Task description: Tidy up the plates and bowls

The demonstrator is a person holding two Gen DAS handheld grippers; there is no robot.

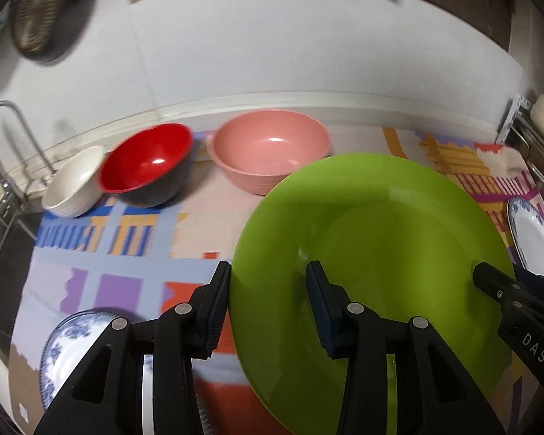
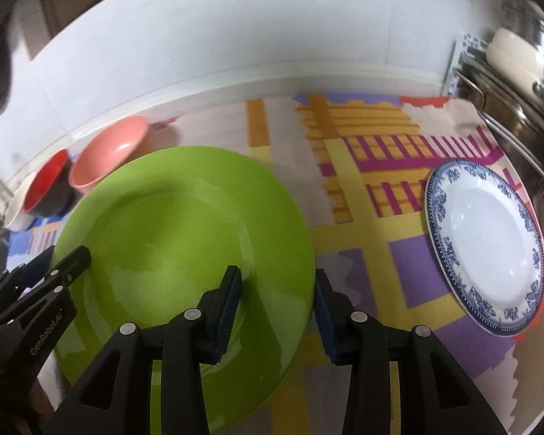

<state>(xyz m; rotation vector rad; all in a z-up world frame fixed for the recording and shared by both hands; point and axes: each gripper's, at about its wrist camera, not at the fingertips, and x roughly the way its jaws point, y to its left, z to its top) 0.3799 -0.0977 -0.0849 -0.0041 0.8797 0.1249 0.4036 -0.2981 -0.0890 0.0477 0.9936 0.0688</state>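
— What's along the left side?

— A metal rack (image 1: 7,145) by the sink (image 1: 3,253), then a white bowl (image 1: 74,185), a red bowl (image 1: 145,161) leaning on it, and a pink bowl (image 1: 268,148), all lined up at the back of the desk (image 1: 72,275) under a white tiled wall (image 1: 272,54). A patterned mat in purple, orange and yellow covers the desk. A blue-and-white plate (image 1: 69,344) lies at the near left corner.

— And the middle?

— A green plate (image 1: 380,253) is lifted above the mat, tilted. The left hand-held gripper (image 1: 268,311) is clamped on its left rim, one pad under the edge, one on the plate's face. The right hand-held gripper (image 2: 277,311) is clamped on the right rim the same way.

— Further right?

— A second blue-and-white plate (image 2: 486,246) lies flat on the mat, apart from the green one. Behind it, at the desk's right end, stand steel pots (image 2: 526,72) on a wire stand, with a cream-coloured one (image 2: 515,54) among them.
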